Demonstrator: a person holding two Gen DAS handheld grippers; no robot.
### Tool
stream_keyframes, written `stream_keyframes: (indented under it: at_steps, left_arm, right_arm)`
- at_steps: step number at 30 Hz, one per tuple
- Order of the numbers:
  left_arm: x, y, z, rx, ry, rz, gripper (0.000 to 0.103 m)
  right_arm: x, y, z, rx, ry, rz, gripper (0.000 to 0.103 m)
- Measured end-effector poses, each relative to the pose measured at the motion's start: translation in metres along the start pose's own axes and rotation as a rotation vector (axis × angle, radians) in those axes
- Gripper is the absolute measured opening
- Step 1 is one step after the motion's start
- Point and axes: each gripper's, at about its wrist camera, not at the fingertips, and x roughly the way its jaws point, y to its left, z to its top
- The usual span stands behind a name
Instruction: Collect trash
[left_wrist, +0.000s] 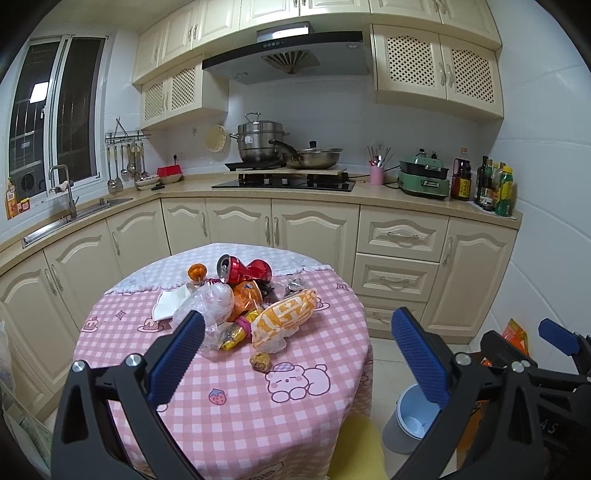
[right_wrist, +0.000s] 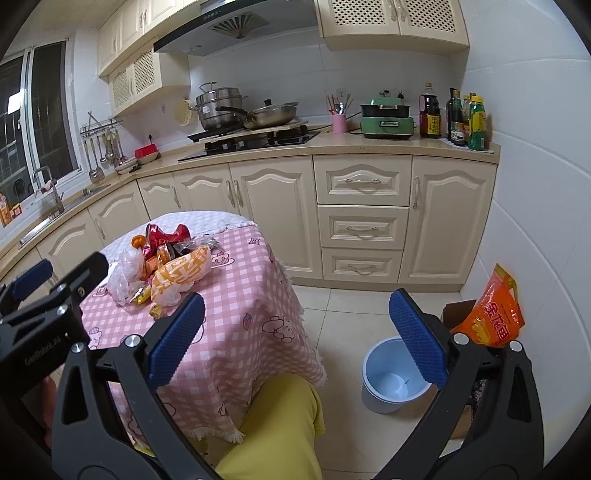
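Note:
A heap of trash sits on the pink checked tablecloth (left_wrist: 229, 391): a crushed red can (left_wrist: 242, 268), an orange-and-white snack bag (left_wrist: 284, 317), clear crumpled plastic (left_wrist: 210, 306), a white napkin (left_wrist: 170, 303), a small orange fruit (left_wrist: 196, 272) and a brown crumb lump (left_wrist: 260, 360). My left gripper (left_wrist: 295, 354) hovers open above the near side of the heap, holding nothing. My right gripper (right_wrist: 295, 336) is open and empty, off the table's right edge over the floor. The pale blue bin (right_wrist: 393, 374) stands on the floor beside the table (right_wrist: 240, 295), just left of the right finger.
A person's yellow-clad leg (right_wrist: 280, 424) is at the table's near edge. An orange bag (right_wrist: 493, 314) rests in a cardboard box (right_wrist: 456, 312) by the right wall. Cream cabinets (right_wrist: 362, 218) and a counter with stove, pots and bottles line the back.

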Motion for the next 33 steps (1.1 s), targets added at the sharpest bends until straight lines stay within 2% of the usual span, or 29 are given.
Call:
stream_keyframes:
  at_steps: [21, 27, 33]
  left_arm:
    - [-0.009, 0.003, -0.005, 0.007, -0.013, 0.011, 0.099]
    - [0.001, 0.021, -0.01, -0.022, 0.029, 0.016, 0.099]
    - [0.019, 0.059, -0.014, -0.073, 0.081, 0.058, 0.099]
  right_arm:
    - [-0.007, 0.002, 0.0, -0.001, 0.004, 0.014, 0.098]
    - [0.003, 0.02, 0.001, -0.031, 0.026, 0.034, 0.098]
    - [0.028, 0.053, -0.001, -0.064, 0.086, 0.071, 0.098]
